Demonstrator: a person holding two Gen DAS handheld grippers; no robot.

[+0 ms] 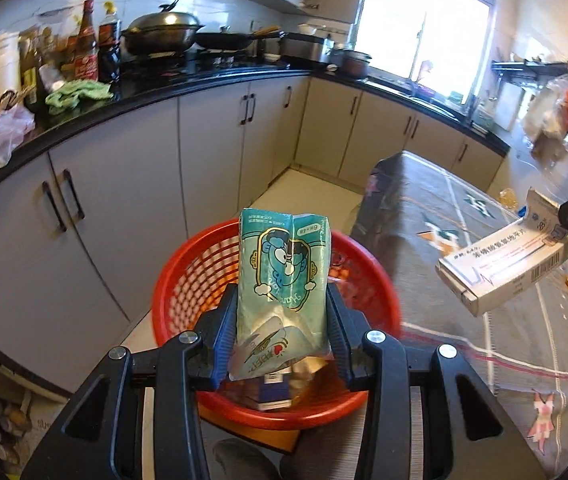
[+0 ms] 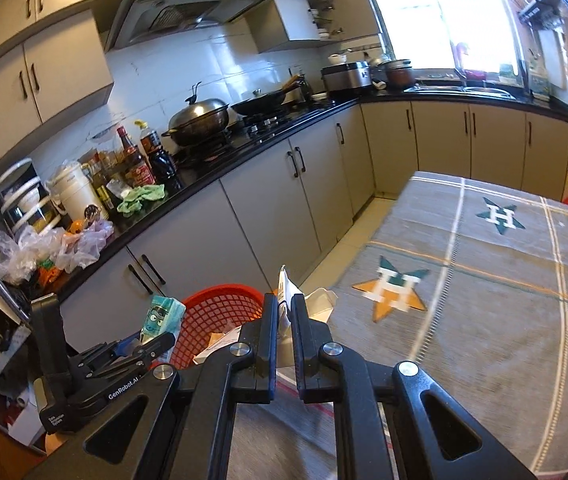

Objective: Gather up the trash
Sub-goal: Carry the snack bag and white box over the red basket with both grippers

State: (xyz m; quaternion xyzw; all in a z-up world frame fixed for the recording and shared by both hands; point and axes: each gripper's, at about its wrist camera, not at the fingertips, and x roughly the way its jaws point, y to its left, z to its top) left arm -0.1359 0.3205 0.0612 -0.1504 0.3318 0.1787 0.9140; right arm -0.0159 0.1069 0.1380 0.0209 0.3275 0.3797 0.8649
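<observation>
Teal packet: the teal cartoon-print packet stands upright between the jaws of the left gripper, right above the red basket, its lower end crumpled against the blue pads.
White box: the white medicine box hangs off to the right, over the edge of the cloth-covered table, pinched by its opened end flap in the right gripper.
Basket contents: a dark blue carton and some paper already lie at the bottom.
Left jaws: clamped on the packet, pressing its sides, and that grip looks secure.
Right jaws: squeezed nearly together on thin card, which looks like a weak hold.
Risk, box: the whole box dangles from that flap, so a swing could tear it or slip it loose; from where it hangs, it would likely land on the table or floor, not in the basket.
Risk, packet: released tilted, it could catch the rim and topple outside.
Risk, crowding: both grippers converge on one basket, so they could knock each other.
Left pose: angled downward, aimed into the basket.
Right pose: pitched down less steeply, beside and right of the left gripper, not yet over the basket.
</observation>
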